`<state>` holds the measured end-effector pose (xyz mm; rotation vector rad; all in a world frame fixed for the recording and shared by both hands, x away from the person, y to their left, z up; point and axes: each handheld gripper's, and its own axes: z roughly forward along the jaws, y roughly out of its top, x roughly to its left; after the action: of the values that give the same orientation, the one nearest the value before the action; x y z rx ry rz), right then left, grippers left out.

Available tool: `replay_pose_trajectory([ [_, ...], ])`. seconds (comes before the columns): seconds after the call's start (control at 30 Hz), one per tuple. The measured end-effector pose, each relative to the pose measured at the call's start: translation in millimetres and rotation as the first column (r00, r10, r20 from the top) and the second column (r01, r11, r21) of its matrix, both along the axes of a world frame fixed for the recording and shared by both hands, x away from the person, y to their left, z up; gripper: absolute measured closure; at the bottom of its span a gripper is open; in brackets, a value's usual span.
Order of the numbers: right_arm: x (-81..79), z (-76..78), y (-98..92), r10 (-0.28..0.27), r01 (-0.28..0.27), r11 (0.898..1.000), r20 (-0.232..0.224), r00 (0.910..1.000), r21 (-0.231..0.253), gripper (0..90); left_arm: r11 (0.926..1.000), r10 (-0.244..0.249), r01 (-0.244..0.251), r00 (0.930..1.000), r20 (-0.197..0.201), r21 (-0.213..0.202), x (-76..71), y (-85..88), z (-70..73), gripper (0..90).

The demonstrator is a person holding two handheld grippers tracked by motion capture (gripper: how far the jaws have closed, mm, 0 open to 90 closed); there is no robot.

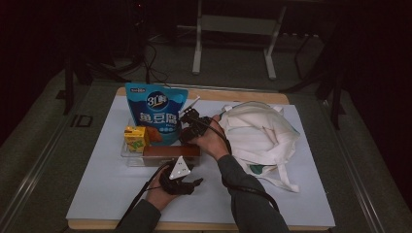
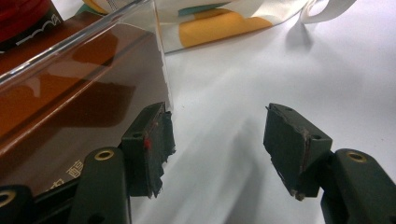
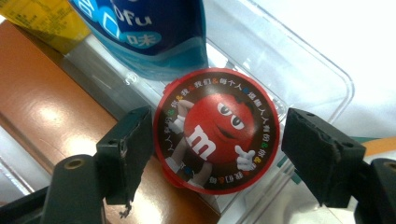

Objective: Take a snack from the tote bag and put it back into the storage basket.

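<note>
Now my right tongs (image 3: 217, 140) stand spread around the red candy tub (image 3: 217, 130), left pad touching its rim.

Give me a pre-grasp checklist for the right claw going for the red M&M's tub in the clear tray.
1. Right claw open, straddling the red M&M's tub: ok.
2. Pads pressing on the tub: not ok, a gap shows on one side.
3. Tub standing in the clear tray: ok.
4. Blue pouch apart from the tub: cannot tell, very close.
5. Left claw open at the tray's corner, holding nothing: ok.
6. Cloth bag beside the tray: ok.
</note>
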<state>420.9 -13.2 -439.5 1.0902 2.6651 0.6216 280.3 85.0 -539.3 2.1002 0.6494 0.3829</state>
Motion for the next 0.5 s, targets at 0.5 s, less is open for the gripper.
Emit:
replay_pose_trajectory([
  [0.5,-1.4,11.3,-19.3,-0.008,0.007,1.0,0.026,0.9996,0.026,28.8,1.0,0.002,-0.002,1.0,0.0,0.0,0.0,0.0,-0.1,40.0],
])
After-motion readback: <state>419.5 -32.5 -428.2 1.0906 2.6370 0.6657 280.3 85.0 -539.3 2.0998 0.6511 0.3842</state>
